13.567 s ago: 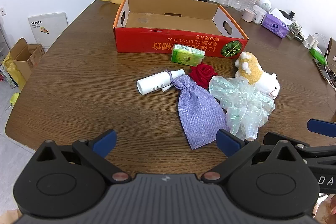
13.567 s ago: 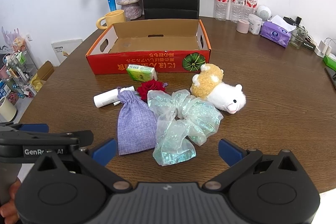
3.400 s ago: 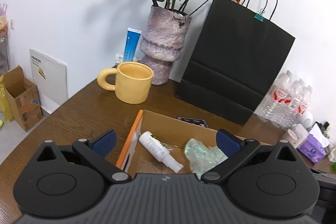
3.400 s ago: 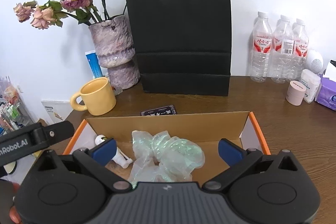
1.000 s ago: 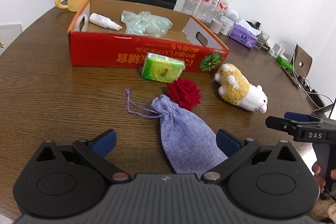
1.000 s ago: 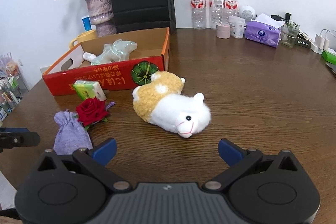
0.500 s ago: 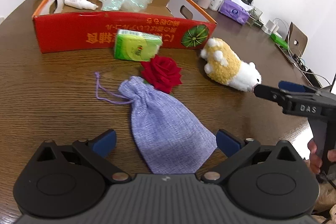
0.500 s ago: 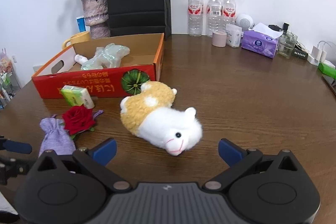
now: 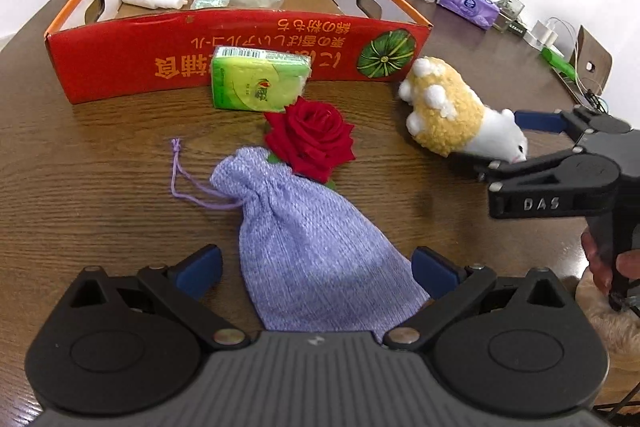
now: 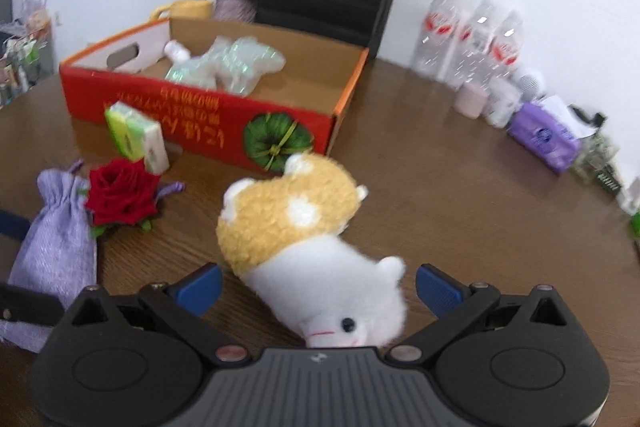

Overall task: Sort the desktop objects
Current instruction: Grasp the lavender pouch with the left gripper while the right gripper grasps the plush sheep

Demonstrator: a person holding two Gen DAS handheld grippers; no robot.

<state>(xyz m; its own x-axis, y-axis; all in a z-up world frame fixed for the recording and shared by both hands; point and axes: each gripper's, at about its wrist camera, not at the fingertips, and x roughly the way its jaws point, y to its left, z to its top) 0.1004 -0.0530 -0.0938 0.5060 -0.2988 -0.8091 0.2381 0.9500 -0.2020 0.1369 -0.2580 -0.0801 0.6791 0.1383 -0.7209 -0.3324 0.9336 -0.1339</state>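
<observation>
Purple pouch [image 9: 316,251] between spread left tongs [image 9: 316,269]

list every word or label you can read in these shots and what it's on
"DAS": on the black body of the right gripper, seen from the left wrist.
Red box: large orange print, upside down, not legible to me.
Green tissue pack: barcode and small logo, too small.
Water bottles and purple tissue pack: labels blurred.
</observation>
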